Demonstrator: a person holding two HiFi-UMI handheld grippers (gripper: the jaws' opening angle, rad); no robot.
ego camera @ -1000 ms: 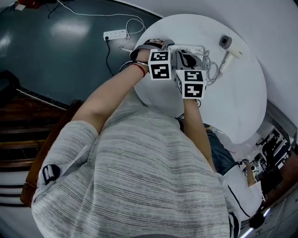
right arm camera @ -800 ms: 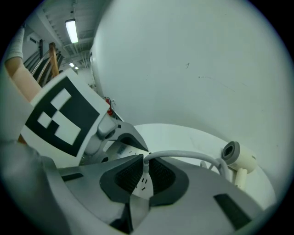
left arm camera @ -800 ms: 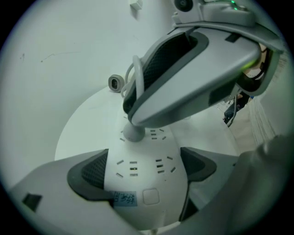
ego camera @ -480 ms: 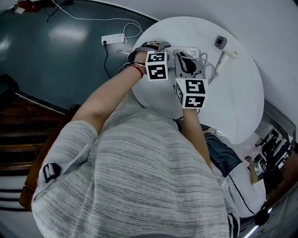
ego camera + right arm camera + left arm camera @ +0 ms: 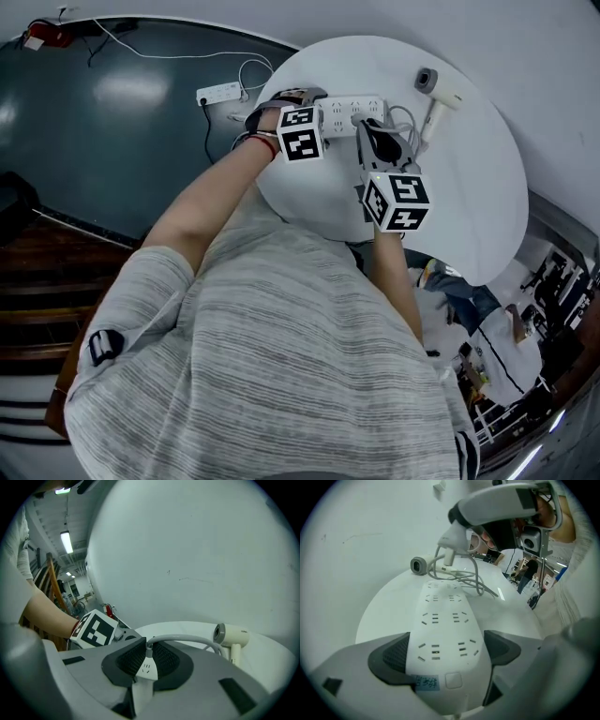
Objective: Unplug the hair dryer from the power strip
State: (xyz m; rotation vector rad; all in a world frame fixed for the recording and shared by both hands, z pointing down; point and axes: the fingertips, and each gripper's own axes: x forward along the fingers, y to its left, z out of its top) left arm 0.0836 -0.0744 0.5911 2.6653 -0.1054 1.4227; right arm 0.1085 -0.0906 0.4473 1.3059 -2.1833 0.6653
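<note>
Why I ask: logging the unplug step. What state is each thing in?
Strip: on table, visible sockets empty.
Plug: out of its socket, held above strip.
Hair dryer: lying on table, unplugged.
Left gripper: shut on strip.
Right gripper: shut on plug.

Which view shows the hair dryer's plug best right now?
The right gripper view: the plug sits close up, pinched in the jaws of the right gripper. The left gripper view shows it small, past the power strip. In the head view that gripper hides it.
</note>
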